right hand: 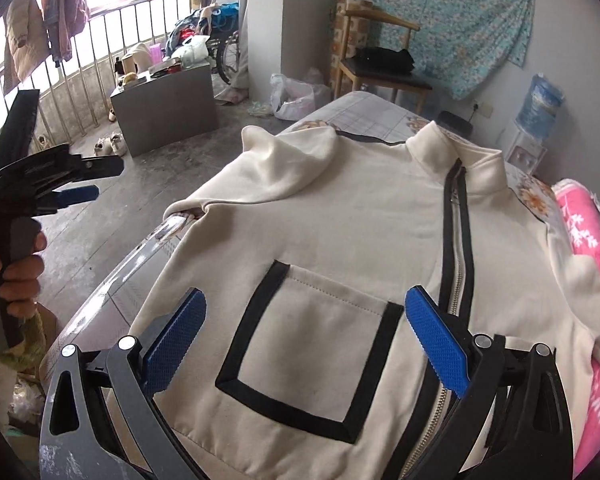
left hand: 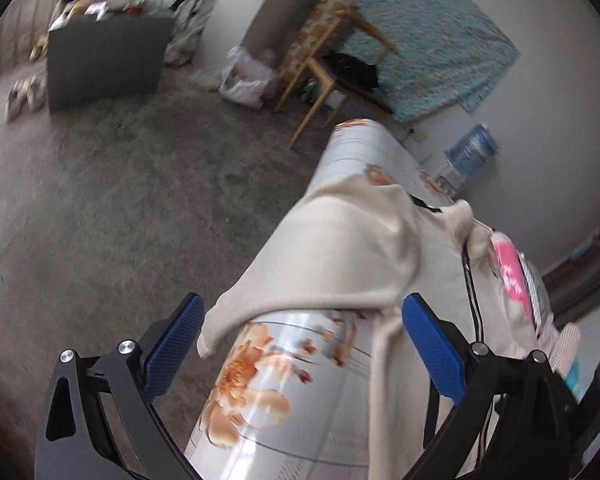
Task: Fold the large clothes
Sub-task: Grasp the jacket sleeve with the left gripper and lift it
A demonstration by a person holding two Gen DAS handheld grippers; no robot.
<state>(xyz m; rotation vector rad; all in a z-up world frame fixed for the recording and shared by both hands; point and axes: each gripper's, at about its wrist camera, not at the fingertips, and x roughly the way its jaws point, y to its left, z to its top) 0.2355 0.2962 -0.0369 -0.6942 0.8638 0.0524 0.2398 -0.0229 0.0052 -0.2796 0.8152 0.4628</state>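
A cream jacket (right hand: 340, 216) is spread front-up on the floral-covered bed (right hand: 364, 114), its zipper (right hand: 458, 240) closed. The right tongs (right hand: 304, 328) are held wide above its pocket (right hand: 312, 352). The left tongs (left hand: 300, 336) are spread wide over the sleeve (left hand: 332, 248), gripping nothing.

One cream jacket (right hand: 340, 216), one chair (right hand: 384, 68), one water jug (right hand: 540, 104), one pink blanket (right hand: 584, 232), two tools: left (left hand: 300, 344), right (right hand: 306, 336).

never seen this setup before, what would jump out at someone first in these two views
The cream zip-up jacket spread front-up over the floral-covered table, its black-trimmed pocket framed by the open right gripper. One sleeve lies folded near the table's edge ahead of the open left gripper. A pink blanket sits at the right.
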